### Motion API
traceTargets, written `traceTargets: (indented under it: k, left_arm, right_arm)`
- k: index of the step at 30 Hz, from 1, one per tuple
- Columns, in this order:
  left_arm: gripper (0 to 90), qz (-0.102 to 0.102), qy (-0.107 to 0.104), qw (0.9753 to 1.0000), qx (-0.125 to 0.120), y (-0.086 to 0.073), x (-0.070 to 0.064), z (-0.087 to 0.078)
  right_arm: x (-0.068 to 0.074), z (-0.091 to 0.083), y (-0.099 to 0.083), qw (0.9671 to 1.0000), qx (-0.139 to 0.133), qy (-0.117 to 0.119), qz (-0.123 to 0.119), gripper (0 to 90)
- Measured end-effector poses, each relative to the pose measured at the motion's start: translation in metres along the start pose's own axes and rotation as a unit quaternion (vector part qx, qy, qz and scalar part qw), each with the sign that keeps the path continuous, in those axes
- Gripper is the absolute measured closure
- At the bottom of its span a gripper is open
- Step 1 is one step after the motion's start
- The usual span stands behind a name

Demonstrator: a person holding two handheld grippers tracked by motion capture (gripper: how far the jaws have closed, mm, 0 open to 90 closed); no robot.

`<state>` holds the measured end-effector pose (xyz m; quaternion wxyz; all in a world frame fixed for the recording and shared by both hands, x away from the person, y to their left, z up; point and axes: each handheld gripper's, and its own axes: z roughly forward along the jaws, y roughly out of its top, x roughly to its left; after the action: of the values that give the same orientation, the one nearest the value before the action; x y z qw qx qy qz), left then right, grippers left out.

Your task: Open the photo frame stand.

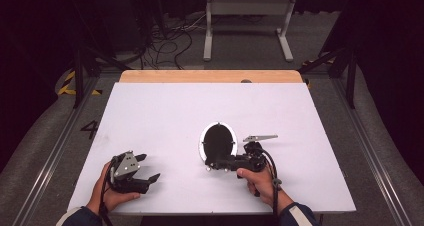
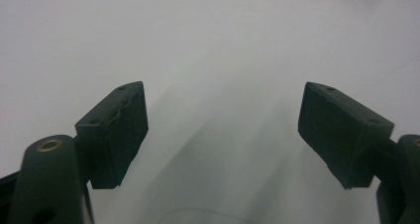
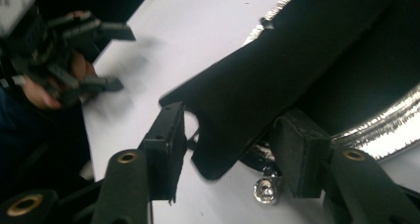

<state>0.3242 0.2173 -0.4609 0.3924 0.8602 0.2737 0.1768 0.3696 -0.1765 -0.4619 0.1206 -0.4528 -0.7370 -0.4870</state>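
Note:
A black oval pouch (image 1: 218, 140) with a silvery rim lies at the middle of the white table (image 1: 165, 111). My right gripper (image 1: 212, 164) is at its near edge, pointing left. In the right gripper view its jaws (image 3: 233, 135) stand apart on either side of a black flap (image 3: 257, 80) of the pouch, beside the silver lining (image 3: 381, 127) and a small silver zip pull (image 3: 265, 189). My left gripper (image 1: 149, 167) rests open at the near left, with nothing but bare table between its jaws (image 2: 223, 115).
A wooden strip (image 1: 210, 76) runs along the table's far edge. Beyond it are a white frame (image 1: 247, 21) and loose cables (image 1: 165, 46) on the floor. The left hand with its gripper (image 3: 64, 50) appears far off in the right gripper view.

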Motion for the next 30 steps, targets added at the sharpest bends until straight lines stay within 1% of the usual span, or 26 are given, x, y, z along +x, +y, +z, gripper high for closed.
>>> traceTargets:
  k: [1,2,3,4,5,7,8,9,10,11,12,14,16,17,18,20,21,23,24,25,26,27,28,30]
  left_arm:
    - [20.1,0.004,-0.001,1.0,0.001,0.003,0.0,0.002]
    - [20.1,0.004,-0.004,1.0,-0.002,0.005,0.0,0.004]
    - [20.1,0.009,-0.009,0.9999,-0.001,0.011,0.0,0.01]
    - [20.0,0.009,-0.009,0.9999,-0.001,0.011,0.0,0.01]
    - [20.0,0.011,-0.012,0.9999,0.0,0.015,0.0,0.014]
    - [20.1,0.015,-0.021,0.9997,0.0,0.023,0.001,0.023]
    - [20.4,0.015,-0.025,0.9996,-0.002,0.027,0.001,0.028]
    - [20.4,0.015,-0.03,0.9994,-0.001,0.032,0.002,0.033]
    - [20.7,0.014,-0.037,0.9992,-0.004,0.036,0.003,0.037]
    - [20.9,0.007,-0.045,0.999,-0.005,0.039,0.004,0.042]
    - [20.9,0.006,-0.05,0.9987,-0.005,0.044,0.005,0.046]
    - [20.8,-0.001,-0.065,0.9979,-0.005,0.051,0.006,0.055]
    - [20.8,0.0,-0.078,0.997,0.002,0.058,0.007,0.065]
    - [20.7,-0.003,-0.088,0.9961,0.003,0.062,0.008,0.071]
    - [20.5,-0.004,-0.089,0.996,0.001,0.064,0.009,0.074]
    - [20.6,-0.012,-0.101,0.9948,-0.002,0.07,0.011,0.082]
    - [19.9,-0.014,-0.105,0.9944,-0.006,0.073,0.012,0.084]
    - [20.0,-0.02,-0.108,0.9937,-0.019,0.077,0.014,0.087]
    - [20.5,-0.023,-0.11,0.9934,-0.025,0.08,0.015,0.089]
    - [20.5,-0.027,-0.115,0.9928,-0.022,0.082,0.017,0.092]
    - [19.3,-0.034,-0.117,0.9923,-0.025,0.085,0.017,0.095]
    - [19.4,-0.034,-0.122,0.9916,-0.028,0.087,0.017,0.098]
    - [19.4,-0.044,-0.127,0.9905,-0.03,0.088,0.017,0.099]
    - [18.9,-0.044,-0.129,0.9901,-0.032,0.091,0.016,0.101]
  right_arm:
    - [-0.003,0.001,0.001,0.9997,-0.004,0.011,0.022,51.0]
    - [-0.006,0.001,0.002,0.9992,-0.007,0.019,0.036,50.4]
    - [-0.008,0.003,0.005,0.9985,-0.008,0.025,0.047,49.4]
    - [-0.008,0.003,0.005,0.9985,-0.008,0.025,0.047,49.4]
    - [-0.009,0.004,0.005,0.9984,-0.009,0.028,0.049,49.4]
    - [-0.011,0.007,0.007,0.9973,-0.016,0.033,0.063,50.4]
    - [-0.012,0.007,0.007,0.9972,-0.018,0.034,0.063,51.2]
    - [-0.014,0.008,0.008,0.9967,-0.018,0.037,0.07,52.4]
    - [-0.016,0.008,0.008,0.9959,-0.023,0.038,0.079,54.2]
    - [-0.017,0.009,0.009,0.9955,-0.026,0.038,0.083,55.1]
    - [-0.018,0.01,0.009,0.9952,-0.029,0.039,0.086,56.1]
    - [-0.019,0.01,0.009,0.9952,-0.03,0.039,0.085,58.5]
    - [-0.021,0.01,0.009,0.9955,-0.03,0.04,0.081,60.1]
    - [-0.021,0.01,0.009,0.9952,-0.032,0.043,0.082,60.9]
    - [-0.022,0.01,0.008,0.9953,-0.033,0.044,0.079,61.6]
    - [-0.022,0.01,0.008,0.996,-0.032,0.043,0.071,62.5]
    - [-0.021,0.01,0.009,0.9968,-0.03,0.042,0.061,62.7]
    - [-0.017,0.009,0.011,0.9986,-0.027,0.037,0.025,62.8]
    - [-0.014,0.009,0.012,0.999,-0.028,0.036,0.002,63.1]
    - [-0.012,0.009,0.012,0.9989,-0.028,0.032,-0.018,63.2]
    - [-0.01,0.009,0.013,0.9987,-0.029,0.029,-0.03,63.3]
    - [-0.009,0.009,0.013,0.9986,-0.03,0.027,-0.035,63.4]
    - [-0.01,0.009,0.012,0.9986,-0.03,0.029,-0.034,63.5]
    - [-0.011,0.009,0.011,0.9984,-0.032,0.032,-0.035,63.5]
